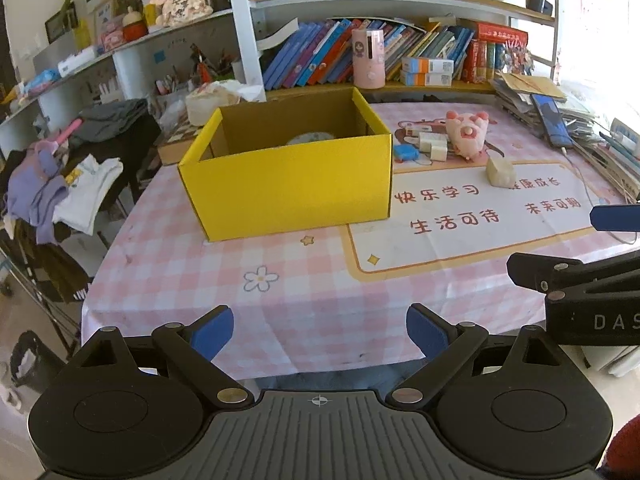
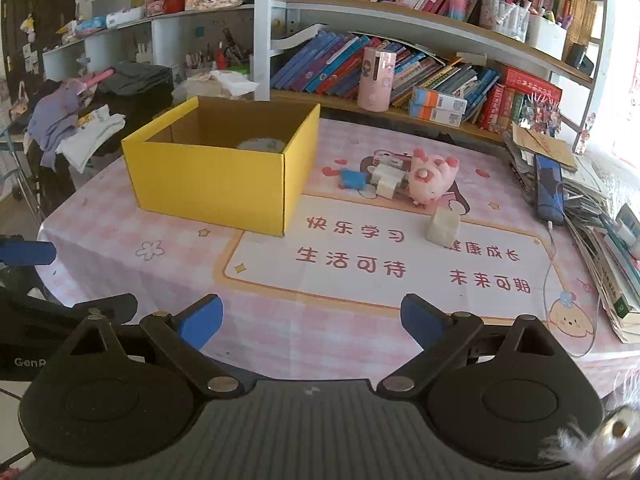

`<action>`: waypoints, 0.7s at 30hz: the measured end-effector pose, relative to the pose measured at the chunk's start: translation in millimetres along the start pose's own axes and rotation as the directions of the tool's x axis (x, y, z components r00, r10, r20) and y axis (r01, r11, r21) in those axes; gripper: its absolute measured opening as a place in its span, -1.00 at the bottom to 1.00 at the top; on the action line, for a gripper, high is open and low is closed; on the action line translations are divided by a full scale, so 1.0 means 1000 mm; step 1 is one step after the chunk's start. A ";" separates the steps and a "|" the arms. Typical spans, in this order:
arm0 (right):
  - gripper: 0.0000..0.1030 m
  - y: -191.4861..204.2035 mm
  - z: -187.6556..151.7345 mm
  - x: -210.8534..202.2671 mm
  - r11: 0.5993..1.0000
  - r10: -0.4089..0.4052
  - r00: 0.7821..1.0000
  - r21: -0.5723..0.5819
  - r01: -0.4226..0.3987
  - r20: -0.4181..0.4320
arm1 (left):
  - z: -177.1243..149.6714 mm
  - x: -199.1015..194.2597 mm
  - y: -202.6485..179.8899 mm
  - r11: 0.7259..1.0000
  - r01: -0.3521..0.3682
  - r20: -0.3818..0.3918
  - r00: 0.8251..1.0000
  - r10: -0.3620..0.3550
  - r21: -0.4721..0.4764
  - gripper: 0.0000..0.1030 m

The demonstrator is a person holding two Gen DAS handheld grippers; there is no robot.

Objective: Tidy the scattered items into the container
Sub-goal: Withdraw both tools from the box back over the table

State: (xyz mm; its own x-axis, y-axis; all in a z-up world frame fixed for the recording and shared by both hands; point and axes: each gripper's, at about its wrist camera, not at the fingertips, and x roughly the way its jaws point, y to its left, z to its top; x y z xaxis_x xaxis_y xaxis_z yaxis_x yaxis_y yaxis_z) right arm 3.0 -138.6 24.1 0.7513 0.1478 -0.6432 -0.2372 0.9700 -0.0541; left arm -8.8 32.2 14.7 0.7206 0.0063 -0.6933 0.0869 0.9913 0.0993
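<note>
Right wrist view: my right tongs hang over the near edge of the table, blue pads wide apart and holding nothing. My left tongs hover beside them over the same edge, also spread and empty. Both sit well short of every item, so any reach from here is long, and a hasty one could overshoot.

Toward the middle, a pale lumpy block stands alone, well apart from the rest. It looks light, and a glancing pad may knock it away.

Past it, a pink plush toy lies touching some small white blocks, with a blue piece just beside them. Closing on one could drag its neighbours. A thin cable near the right edge could snag.

Farthest, toward the far left corner, the yellow box stands open, with something round already inside. Bumping its wall may shove it.
</note>
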 end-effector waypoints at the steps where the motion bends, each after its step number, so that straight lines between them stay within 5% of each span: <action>1: 0.88 0.001 0.000 0.000 1.000 -0.003 1.000 0.001 0.003 -0.002 | 0.000 0.000 0.000 1.000 0.003 -0.001 1.000 -0.003 -0.001 0.85; 21: 0.88 -0.016 -0.005 0.005 0.993 -0.085 0.995 0.074 0.089 -0.060 | 0.009 0.023 -0.013 0.993 0.114 -0.039 0.993 -0.113 0.019 0.85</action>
State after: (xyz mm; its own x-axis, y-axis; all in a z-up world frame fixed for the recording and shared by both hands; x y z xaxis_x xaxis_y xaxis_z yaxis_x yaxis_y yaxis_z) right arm 7.6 -154.5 17.4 0.7305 0.0533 -0.6808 -0.1230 0.9909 -0.0544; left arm 12.7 18.4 3.8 0.6786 -0.1005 -0.7276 0.1814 0.9828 0.0335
